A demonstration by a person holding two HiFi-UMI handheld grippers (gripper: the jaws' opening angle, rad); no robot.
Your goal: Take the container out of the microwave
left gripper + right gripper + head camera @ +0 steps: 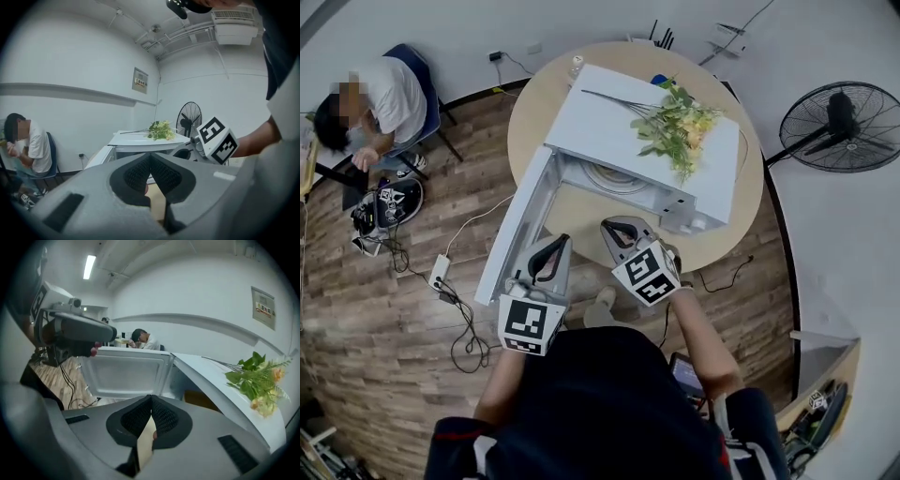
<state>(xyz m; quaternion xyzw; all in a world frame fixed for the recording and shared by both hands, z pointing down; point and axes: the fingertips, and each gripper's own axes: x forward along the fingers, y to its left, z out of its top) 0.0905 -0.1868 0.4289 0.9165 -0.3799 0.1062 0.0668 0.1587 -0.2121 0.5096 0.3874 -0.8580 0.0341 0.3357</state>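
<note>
A white microwave stands on a round wooden table, its door swung open to the left. In its cavity a round pale dish shows; how deep it is I cannot tell. Both grippers hover side by side in front of the opening. My left gripper is by the open door, jaws shut and empty. My right gripper is in front of the cavity, also shut with nothing between its pads. In the right gripper view the door's inside faces me.
A bunch of artificial flowers lies on top of the microwave. A standing fan is at the right. A person sits on a chair at the far left. A power strip and cables lie on the wooden floor.
</note>
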